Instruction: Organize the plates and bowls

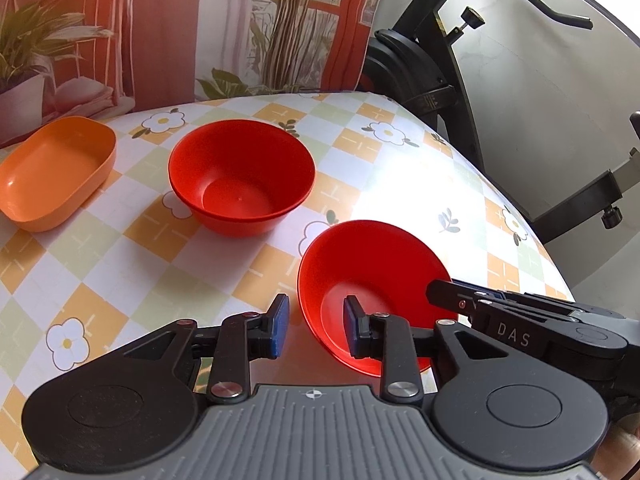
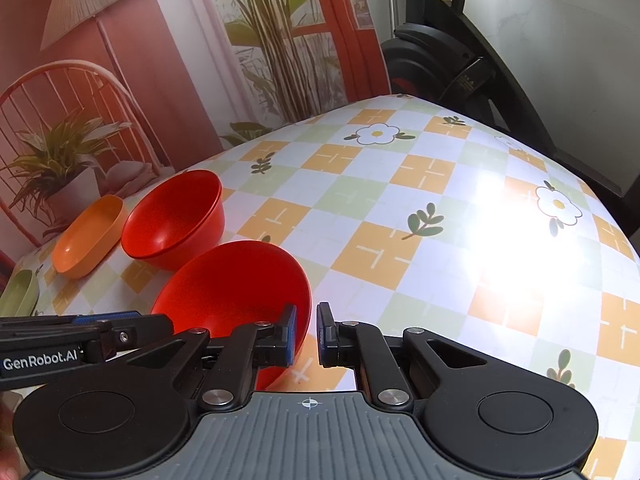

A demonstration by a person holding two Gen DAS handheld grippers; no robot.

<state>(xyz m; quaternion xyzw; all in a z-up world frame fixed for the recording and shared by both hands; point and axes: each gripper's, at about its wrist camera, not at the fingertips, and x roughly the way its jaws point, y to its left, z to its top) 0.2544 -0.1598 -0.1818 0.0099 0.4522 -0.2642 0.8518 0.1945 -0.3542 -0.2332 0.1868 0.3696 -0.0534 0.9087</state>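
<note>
Near red bowl (image 1: 372,276) tilted on checkered floral tablecloth (image 1: 140,248), rim straddled by both grippers. Left gripper (image 1: 316,326) parted, right finger inside bowl, left finger outside; not clamped. Right gripper (image 2: 306,334) parted, left finger inside the rim, no squeeze visible. Second red bowl (image 1: 242,176) upright behind. Orange oval dish (image 1: 56,172) left of it, apart. Green dish (image 2: 18,294) at table edge.

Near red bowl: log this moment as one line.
near red bowl tilted | left gripper open astride rim | right gripper open astride rim | far red bowl upright
</note>
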